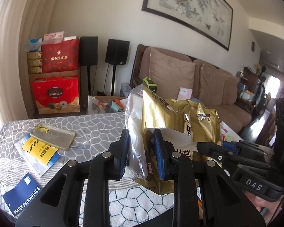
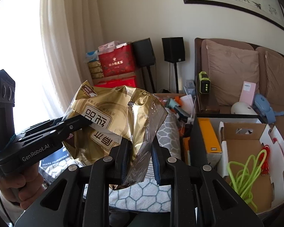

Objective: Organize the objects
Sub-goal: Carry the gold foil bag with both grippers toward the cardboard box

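Both grippers hold the same crumpled gold foil bag (image 1: 179, 113) up in the air above the table (image 1: 96, 126), which wears a grey-and-white stone-pattern cloth. The left gripper (image 1: 142, 151) has its 2 blue-padded fingers closed down on a fold of the bag's clear plastic and gold edge. In the right wrist view, the right gripper (image 2: 139, 158) pinches another corner of the bag – the transparent, crinkled end – with its jaws drawn in to a narrow gap around the film.

On the cloth to the left lie a flat silver pouch (image 1: 54, 137), a yellow checkered packet (image 1: 38, 151) in a clear sleeve partly under it, and a blue "MARK FAIRWHALE" card (image 1: 21, 194). To the right of the table an open cardboard box (image 2: 244, 132) holds a coiled neon-green cord (image 2: 244, 172), beside an orange box (image 2: 210, 136) standing on edge.
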`<control>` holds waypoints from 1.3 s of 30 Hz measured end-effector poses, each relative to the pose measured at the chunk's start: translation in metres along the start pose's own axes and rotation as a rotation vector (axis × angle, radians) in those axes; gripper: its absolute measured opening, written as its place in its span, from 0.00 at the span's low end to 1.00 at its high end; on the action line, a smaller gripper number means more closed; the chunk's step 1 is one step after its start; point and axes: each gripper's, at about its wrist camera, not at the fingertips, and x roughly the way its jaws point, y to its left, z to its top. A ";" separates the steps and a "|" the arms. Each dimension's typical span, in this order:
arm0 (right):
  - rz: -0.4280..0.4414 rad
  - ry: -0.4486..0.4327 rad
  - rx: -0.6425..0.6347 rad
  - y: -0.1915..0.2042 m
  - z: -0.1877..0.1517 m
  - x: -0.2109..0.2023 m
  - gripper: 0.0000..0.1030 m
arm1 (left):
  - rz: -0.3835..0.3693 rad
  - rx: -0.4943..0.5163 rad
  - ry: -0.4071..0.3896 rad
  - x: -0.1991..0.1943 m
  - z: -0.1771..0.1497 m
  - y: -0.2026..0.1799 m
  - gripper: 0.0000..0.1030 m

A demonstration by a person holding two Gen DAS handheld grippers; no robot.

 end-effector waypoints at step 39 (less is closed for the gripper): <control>-0.080 -0.097 0.118 -0.059 0.017 -0.048 0.22 | -0.088 0.118 -0.053 0.018 0.034 -0.074 0.23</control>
